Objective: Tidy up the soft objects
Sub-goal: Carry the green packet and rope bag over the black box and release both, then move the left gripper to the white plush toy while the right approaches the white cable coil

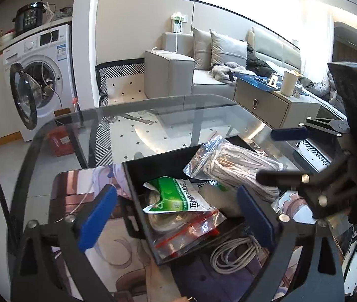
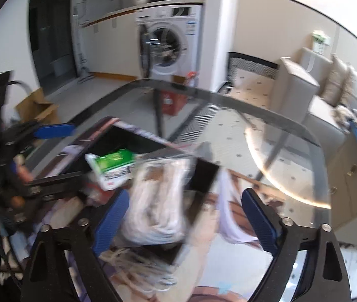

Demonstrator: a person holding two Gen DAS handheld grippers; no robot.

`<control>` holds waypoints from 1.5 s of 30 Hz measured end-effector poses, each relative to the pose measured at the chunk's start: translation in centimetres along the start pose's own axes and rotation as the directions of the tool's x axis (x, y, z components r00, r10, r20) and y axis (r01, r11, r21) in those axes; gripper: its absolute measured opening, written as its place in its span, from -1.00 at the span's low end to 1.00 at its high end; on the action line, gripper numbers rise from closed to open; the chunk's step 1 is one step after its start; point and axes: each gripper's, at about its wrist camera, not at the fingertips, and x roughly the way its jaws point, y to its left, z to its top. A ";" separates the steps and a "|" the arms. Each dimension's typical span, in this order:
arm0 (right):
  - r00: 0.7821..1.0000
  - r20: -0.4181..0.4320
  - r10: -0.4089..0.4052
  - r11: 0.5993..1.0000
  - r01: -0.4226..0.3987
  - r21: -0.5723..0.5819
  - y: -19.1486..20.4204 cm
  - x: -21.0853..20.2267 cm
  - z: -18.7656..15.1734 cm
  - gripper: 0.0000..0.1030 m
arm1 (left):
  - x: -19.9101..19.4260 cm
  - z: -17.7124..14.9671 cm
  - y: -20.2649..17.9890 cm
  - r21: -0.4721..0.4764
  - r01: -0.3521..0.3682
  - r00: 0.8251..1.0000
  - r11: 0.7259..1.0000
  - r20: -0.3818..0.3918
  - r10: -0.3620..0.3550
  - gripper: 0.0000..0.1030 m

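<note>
the bag of white rope (image 1: 238, 168) on the black box (image 1: 138, 176) looks light, squishy and slippery, so pinch its fat middle; both grippers, left gripper (image 1: 175, 214) and right gripper (image 2: 186, 216), have jaws spread wide, holding nothing.

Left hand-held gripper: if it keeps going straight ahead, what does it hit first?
Most likely the green packet lying on top in the black bin, centered between the open left hand-held gripper fingers. Depth is unclear.

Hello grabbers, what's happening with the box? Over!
Left gripper open, right gripper open, both empty. Clear zip bag of white rope lies tilted across the black box's rim. Loose white cable coil outside box.
</note>
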 end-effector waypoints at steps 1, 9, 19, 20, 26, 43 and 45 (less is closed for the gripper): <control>1.000 -0.010 -0.012 1.000 0.012 0.005 -0.3 0.4 0.0 0.83 | -0.2 -0.1 0.0 -0.002 -0.007 1.000 1.000 0.004 0.007 1.00; 0.997 -0.074 0.018 0.998 -0.013 0.067 -1.1 4.2 0.3 0.91 | -1.2 -1.4 0.7 -0.025 -0.023 1.000 0.999 0.005 0.023 1.00; 1.000 -0.014 0.027 0.998 -0.026 0.059 -0.3 3.5 0.3 0.91 | -1.5 -3.0 1.5 -0.051 -0.031 0.999 0.998 -0.020 0.030 1.00; 1.000 -0.008 0.025 0.998 -0.025 0.061 -0.3 3.2 0.2 0.91 | -1.5 -3.1 1.4 -0.049 -0.032 0.999 0.998 -0.021 0.031 1.00; 0.998 0.064 0.030 0.995 -0.036 0.097 -0.6 -0.2 -1.1 0.98 | -2.2 -3.3 0.7 -0.034 -0.037 0.999 0.999 -0.017 0.036 1.00; 0.991 0.109 0.083 0.981 -0.101 0.167 0.9 -5.4 -8.0 0.99 | -5.3 -6.5 -1.7 -0.016 -0.055 0.998 0.998 -0.016 0.055 1.00; 0.991 0.100 0.086 0.982 -0.101 0.161 1.1 -5.5 -8.4 0.99 | -5.6 -7.0 -1.8 -0.014 -0.061 0.998 0.998 -0.020 0.061 1.00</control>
